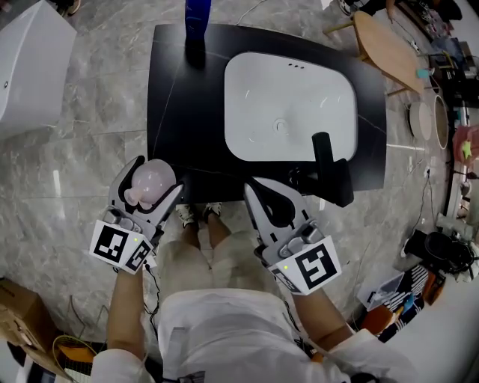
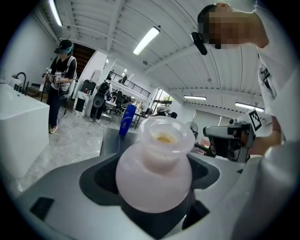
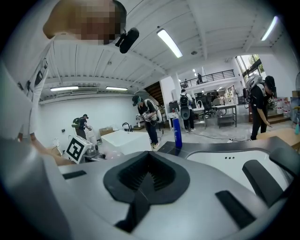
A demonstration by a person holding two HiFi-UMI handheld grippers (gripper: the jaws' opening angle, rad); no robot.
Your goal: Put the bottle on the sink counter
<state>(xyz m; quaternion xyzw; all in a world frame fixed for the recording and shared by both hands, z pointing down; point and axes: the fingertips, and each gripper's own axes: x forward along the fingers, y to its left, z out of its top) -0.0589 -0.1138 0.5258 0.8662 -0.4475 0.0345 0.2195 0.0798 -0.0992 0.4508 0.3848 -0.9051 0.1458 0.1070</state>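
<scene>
A round, pale pink translucent bottle [image 1: 152, 182] with an open neck sits between the jaws of my left gripper [image 1: 150, 196], which is shut on it. In the left gripper view the bottle [image 2: 154, 168] fills the middle, neck pointing away. It hangs over the floor just off the front left corner of the black sink counter [image 1: 187, 112]. My right gripper [image 1: 258, 191] is shut and empty at the counter's front edge; its view shows the jaws [image 3: 147, 176] pressed together. A white basin [image 1: 288, 105] is set in the counter.
A blue bottle [image 1: 197, 22] stands at the counter's far left edge. A black faucet [image 1: 329, 168] rises at the front right, close to my right gripper. A white cabinet [image 1: 30, 67] stands left, a wooden table [image 1: 389, 48] at upper right, and people are in the background.
</scene>
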